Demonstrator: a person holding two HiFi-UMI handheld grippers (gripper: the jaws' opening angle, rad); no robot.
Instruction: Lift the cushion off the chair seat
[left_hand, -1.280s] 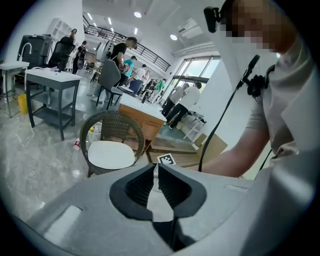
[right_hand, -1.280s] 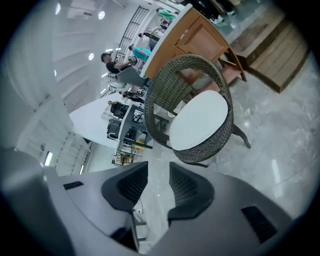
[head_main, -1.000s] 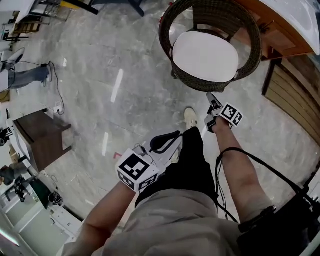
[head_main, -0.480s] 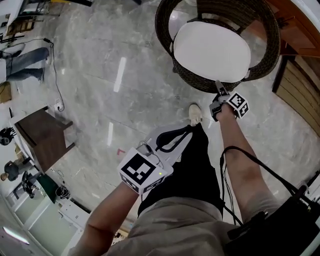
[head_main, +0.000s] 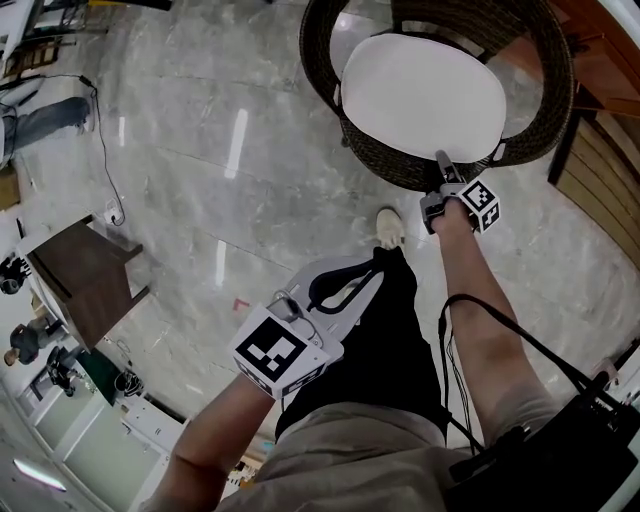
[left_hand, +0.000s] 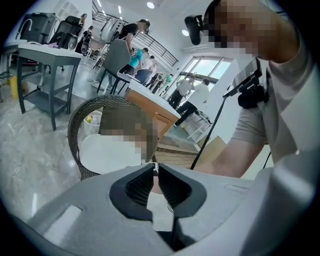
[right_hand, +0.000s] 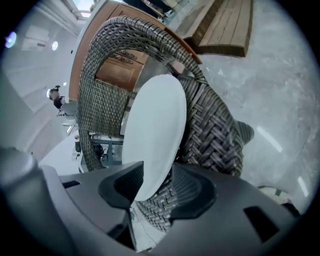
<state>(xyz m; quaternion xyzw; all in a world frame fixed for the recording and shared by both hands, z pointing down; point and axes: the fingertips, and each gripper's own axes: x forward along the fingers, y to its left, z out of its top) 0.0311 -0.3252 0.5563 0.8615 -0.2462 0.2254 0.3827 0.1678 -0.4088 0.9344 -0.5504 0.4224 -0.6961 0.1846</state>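
Head view: we see right arm stretched out, right gripper (head_main: 441, 162) at front rim of chair (head_main: 325, 60), pointing forward and down. Left gripper (head_main: 372, 262) held back from chair, over thigh. White cushion (head_main: 422, 95) lies on chair seat. Grey marble floor (head_main: 200, 150) around chair.

Left gripper view: we see jaws closed together, nothing between; chair ahead, well apart.

Right gripper view: jaws have just been opening, now spread wide. Cushion's front edge and chair's wicker rim between them, pads not pressing.

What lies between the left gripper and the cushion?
In the head view: the person's shoe, bare marble floor, then the wicker chair's front rim.
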